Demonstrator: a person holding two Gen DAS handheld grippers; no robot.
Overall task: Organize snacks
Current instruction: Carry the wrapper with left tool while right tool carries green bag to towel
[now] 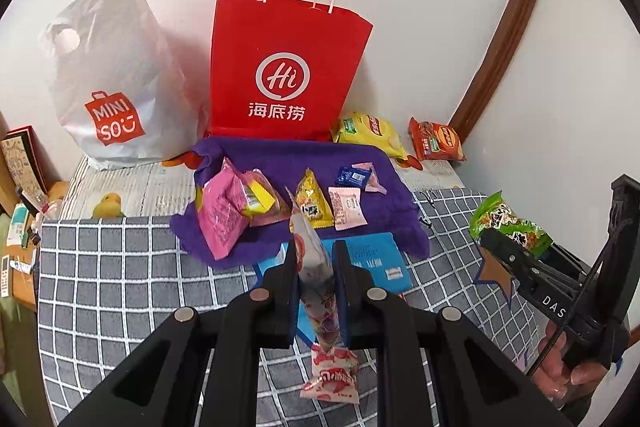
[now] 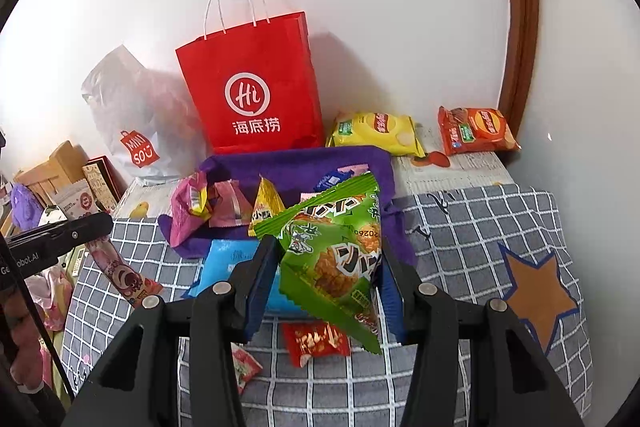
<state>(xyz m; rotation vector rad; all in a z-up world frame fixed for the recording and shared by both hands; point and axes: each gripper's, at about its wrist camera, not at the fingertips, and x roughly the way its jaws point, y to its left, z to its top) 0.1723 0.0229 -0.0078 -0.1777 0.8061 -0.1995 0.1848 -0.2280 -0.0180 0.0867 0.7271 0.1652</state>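
Fingers (image 2: 394, 291) pinch green packet (image 2: 332, 251); red bag (image 2: 256, 87) reads "Hi".

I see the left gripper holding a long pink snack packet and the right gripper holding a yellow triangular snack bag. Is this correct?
Not quite. The right gripper holds a green triangular snack bag, as the right wrist view shows; the yellow one lies on the purple cloth. The left gripper does hold the long pink snack packet.

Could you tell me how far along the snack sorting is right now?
Nothing looks sorted yet. In hand: the left gripper pinches a pink packet, the right gripper a green packet. Left: loose snacks on the purple cloth, and two chip bags by the red bag.
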